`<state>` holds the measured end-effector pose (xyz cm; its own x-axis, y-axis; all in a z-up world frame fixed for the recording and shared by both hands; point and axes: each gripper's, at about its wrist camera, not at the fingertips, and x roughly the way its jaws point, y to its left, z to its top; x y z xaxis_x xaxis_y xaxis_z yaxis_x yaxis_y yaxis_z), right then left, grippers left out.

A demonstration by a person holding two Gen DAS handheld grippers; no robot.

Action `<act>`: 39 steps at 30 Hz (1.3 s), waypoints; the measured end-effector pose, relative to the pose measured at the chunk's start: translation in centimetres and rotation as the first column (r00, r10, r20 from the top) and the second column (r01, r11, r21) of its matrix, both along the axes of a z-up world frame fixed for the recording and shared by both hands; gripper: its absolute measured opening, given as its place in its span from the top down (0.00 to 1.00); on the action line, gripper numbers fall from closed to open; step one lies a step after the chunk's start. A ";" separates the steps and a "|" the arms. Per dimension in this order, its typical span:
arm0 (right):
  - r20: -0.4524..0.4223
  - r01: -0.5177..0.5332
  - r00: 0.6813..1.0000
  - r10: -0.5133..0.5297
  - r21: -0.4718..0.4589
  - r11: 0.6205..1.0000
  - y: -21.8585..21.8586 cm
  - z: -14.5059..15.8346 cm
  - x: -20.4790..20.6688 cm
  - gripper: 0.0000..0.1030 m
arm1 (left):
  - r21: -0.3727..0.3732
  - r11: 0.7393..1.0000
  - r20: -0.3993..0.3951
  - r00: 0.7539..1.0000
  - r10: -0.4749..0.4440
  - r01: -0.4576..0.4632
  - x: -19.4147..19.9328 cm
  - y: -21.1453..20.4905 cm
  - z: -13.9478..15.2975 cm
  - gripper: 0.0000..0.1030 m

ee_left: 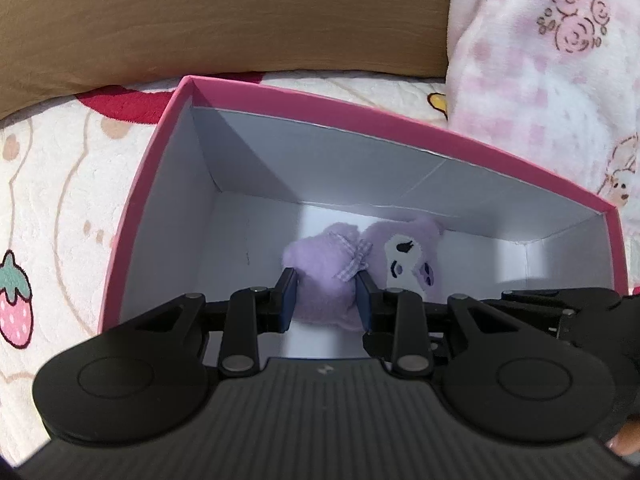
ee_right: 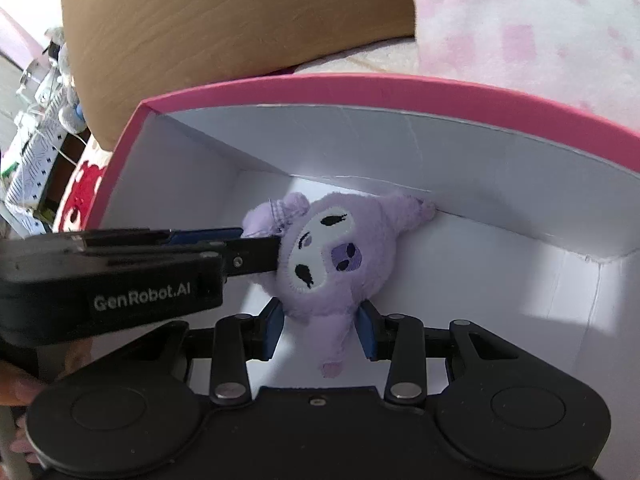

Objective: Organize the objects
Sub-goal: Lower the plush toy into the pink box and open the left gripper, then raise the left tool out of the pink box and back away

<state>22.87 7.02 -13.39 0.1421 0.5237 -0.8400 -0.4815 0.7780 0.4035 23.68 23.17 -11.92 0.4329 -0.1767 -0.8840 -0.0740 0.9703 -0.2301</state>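
Observation:
A purple plush toy with a white face lies inside a pink box with white inner walls, against its far wall. My left gripper is inside the box with its blue pads on either side of the toy's body, closed on it. In the right wrist view the toy lies on the box floor, and my right gripper has its pads on either side of the toy's lower end, gripping it. The left gripper comes in from the left and touches the toy's head.
The pink box stands on a cream blanket with strawberry prints. A wooden headboard is behind it. A pink and white fleece blanket lies at the right. Cluttered items are at the far left.

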 end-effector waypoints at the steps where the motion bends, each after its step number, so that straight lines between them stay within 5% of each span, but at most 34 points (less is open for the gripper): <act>1: 0.017 -0.009 1.000 0.010 -0.011 1.000 0.2 0.1 -0.2 0.57 | 0.004 1.000 0.002 1.000 0.002 -0.002 0.0 0.0 -0.1 0.70; 7: 0.084 -0.059 0.994 0.064 -0.062 0.996 0.6 1.4 -1.0 0.54 | 0.023 1.000 0.002 1.000 0.012 -0.012 0.4 -0.1 -0.1 0.70; 9: 0.098 -0.044 0.994 0.049 -0.058 0.997 0.3 1.5 -1.0 0.66 | 0.035 0.999 0.003 1.000 0.017 -0.017 0.5 -0.2 0.0 0.70; 16: 0.119 -0.031 0.992 0.041 -0.088 0.996 0.3 0.6 -0.8 0.72 | 0.067 0.997 0.038 0.999 0.035 -0.037 1.1 -1.0 0.2 0.71; 24: 0.107 -0.076 0.990 0.089 -0.114 0.990 -0.4 2.4 -1.5 0.50 | 0.042 0.996 0.044 0.996 0.073 -0.074 0.3 -0.4 1.7 0.66; 30: 0.183 -0.168 0.967 0.175 -0.051 0.984 -2.8 4.8 -3.7 0.49 | 0.012 0.998 0.045 0.997 0.058 -0.059 -1.3 -1.0 3.7 0.57; 39: 0.236 -0.176 0.958 0.165 0.026 0.984 -6.3 7.3 -5.3 0.49 | -0.028 0.999 0.082 0.996 0.036 -0.033 -5.6 -1.9 8.4 0.55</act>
<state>17.58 0.73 -6.10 0.2353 0.5949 -0.7686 -0.6904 0.6589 0.2987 18.13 21.24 -3.57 0.5105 -0.1835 -0.8401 -0.0869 0.9610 -0.2627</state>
